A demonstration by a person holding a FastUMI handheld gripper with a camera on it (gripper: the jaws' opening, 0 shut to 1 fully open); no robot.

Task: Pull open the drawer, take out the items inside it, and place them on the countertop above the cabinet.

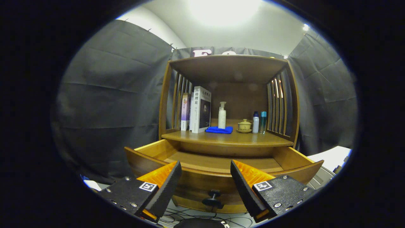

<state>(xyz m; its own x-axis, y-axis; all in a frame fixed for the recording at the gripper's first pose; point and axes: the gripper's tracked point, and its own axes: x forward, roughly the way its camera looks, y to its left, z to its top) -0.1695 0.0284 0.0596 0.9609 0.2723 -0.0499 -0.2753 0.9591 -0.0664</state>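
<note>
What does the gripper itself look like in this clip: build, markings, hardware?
The gripper has two wedge-shaped jaws with finely ribbed inner faces. Each jaw sits on a flat plate fastened with small silver screws and carries a square black-and-white tracking marker. No cable is seen attached to it.

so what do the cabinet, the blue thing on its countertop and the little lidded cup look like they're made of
Cabinet: looks like wood with a warm brown satin finish; faint grain and a soft sheen show on the open drawer front.
Blue cloth: soft matte fabric, folded flat, perhaps microfibre.
Lidded teacup: probably glazed ceramic, tan with a slight gloss, on a matching saucer.
The gripper is open, in front of the drawer.
</note>
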